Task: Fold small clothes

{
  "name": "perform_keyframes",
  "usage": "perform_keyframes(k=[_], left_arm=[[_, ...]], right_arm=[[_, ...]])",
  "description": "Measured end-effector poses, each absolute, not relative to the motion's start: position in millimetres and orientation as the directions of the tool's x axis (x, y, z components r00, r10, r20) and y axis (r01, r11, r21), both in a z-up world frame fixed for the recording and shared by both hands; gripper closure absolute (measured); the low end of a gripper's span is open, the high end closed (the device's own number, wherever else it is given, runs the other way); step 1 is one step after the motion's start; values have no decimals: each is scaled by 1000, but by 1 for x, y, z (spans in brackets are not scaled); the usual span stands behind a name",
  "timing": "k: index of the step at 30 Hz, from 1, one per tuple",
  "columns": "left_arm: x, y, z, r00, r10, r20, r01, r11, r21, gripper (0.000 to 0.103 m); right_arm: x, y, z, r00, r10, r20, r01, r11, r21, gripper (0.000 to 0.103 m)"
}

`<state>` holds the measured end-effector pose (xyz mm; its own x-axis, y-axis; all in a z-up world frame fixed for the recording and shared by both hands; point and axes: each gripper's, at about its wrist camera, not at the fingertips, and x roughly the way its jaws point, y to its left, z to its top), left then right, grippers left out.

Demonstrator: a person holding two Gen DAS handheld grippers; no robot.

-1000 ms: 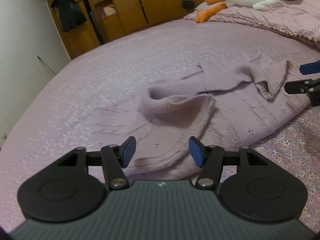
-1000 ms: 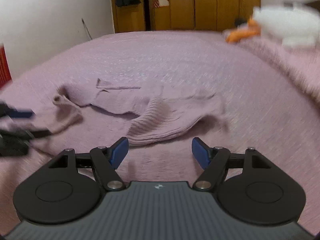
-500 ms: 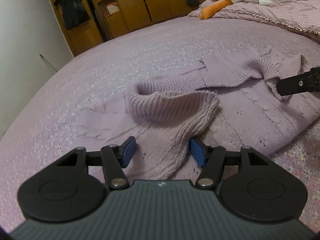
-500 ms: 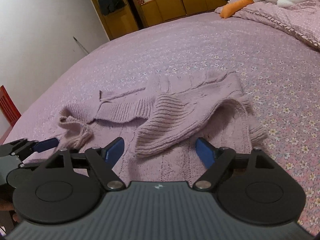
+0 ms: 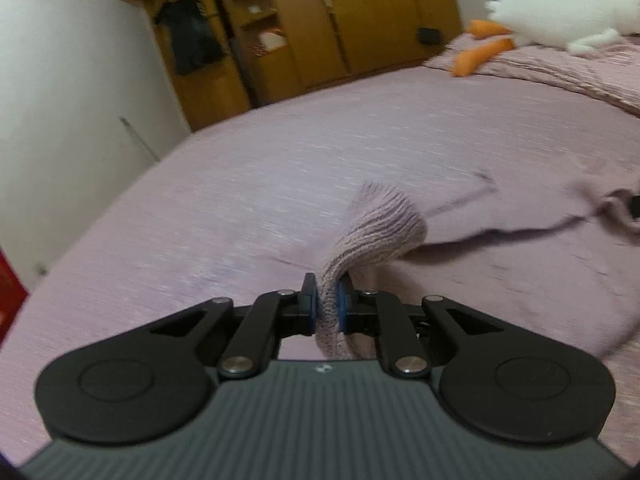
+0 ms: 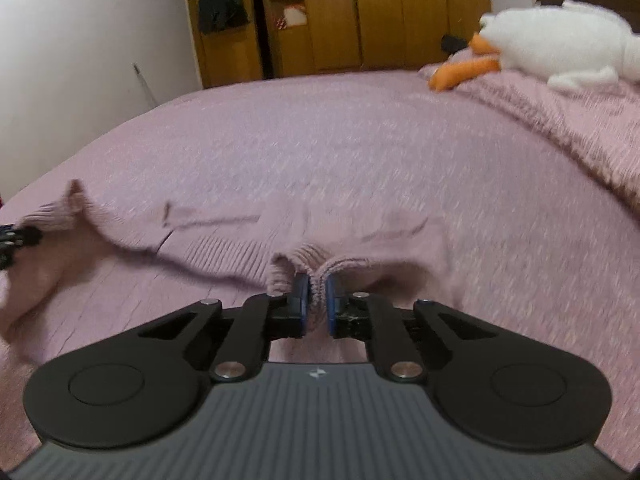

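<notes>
A mauve knitted sweater (image 5: 384, 228) lies spread across the bed. My left gripper (image 5: 327, 300) is closing its jaws on a ribbed edge of the knit, and the blue pads press on it, lifting a fold off the bed. My right gripper (image 6: 316, 296) is likewise closing its jaws on another ribbed edge of the sweater (image 6: 224, 256), pinched between its pads. In the right wrist view the left gripper (image 6: 16, 240) shows at the far left edge with cloth rising to it. Both views are blurred.
The bed (image 5: 280, 184) has a pink-mauve flowered cover. A white plush goose (image 6: 560, 40) with orange feet lies on a rumpled blanket (image 6: 580, 128) at the back right. Wooden wardrobes (image 5: 360, 20) and a white wall stand beyond.
Both grippers went from open to shut on ribbed edges of the sweater. The left one has raised its fold off the bed, and the cloth between the two is drawn out.
</notes>
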<state>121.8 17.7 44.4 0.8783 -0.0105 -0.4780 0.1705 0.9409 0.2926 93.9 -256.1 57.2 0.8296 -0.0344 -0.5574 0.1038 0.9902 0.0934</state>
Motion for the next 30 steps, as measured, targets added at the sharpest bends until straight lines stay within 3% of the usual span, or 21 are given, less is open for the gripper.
perform_keyframes(k=[7,11,13,15,17,20,25,30], left_arm=[[169,45,41,860,60,-507,122,940,318,91],[193,45,22,837,95,-540,109,936,334,83],[203,42,12,829,134,-543,88,928,363,77],[206,45,7,827,162,-539,69,921,383,74],[209,50,6,826,171,-536,55,923,380,71],[210,61,7,821,183,-541,19,938,346,61],[204,69,8,814,202,-545,9,933,360,60],[194,77,13,816,185,-548,20,938,346,60]], right_arm=[[136,-284,57,804,-122,-581,175,984,36,93],[161,-299,46,773,-167,-613,219,976,10,92],[167,-303,41,765,-166,-622,214,977,2,84],[170,-303,38,763,-190,-617,221,975,-27,56],[170,-306,35,768,-209,-605,232,972,-41,44],[169,-317,39,779,-222,-587,257,966,-24,40],[164,-337,53,802,-216,-558,296,954,56,39],[159,-346,66,820,-214,-531,316,942,110,30]])
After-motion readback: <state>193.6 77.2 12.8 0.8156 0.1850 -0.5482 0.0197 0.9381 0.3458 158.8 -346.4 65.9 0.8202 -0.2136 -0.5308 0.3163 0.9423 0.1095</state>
